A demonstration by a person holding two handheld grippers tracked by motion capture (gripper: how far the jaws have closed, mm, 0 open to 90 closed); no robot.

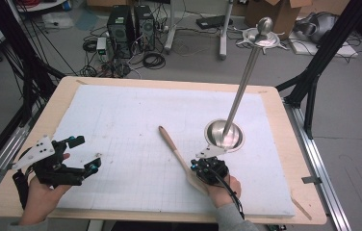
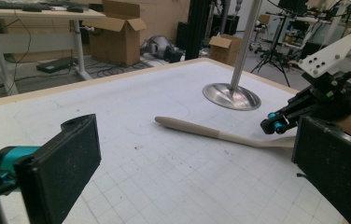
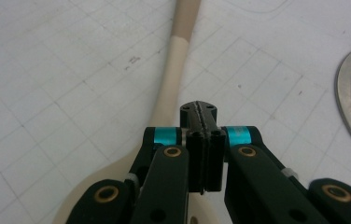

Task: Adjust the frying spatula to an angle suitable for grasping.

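The worktop (image 1: 285,159), a pale wooden board under a white gridded mat (image 1: 131,120), carried everything. Toward its far right stood a tall steel stand (image 1: 240,91), its round base (image 1: 224,134) flat on the mat. A wooden spoon (image 1: 176,155) lay on the mat just left of that base, handle pointing away from the person and bowl toward them. The left gripper (image 1: 80,154) was held over the near left corner, well apart from the spoon, jaws spread wide with nothing between them. The right gripper (image 1: 207,166) hovered right above the spoon's bowl end, jaws pressed fully together and gripping nothing.
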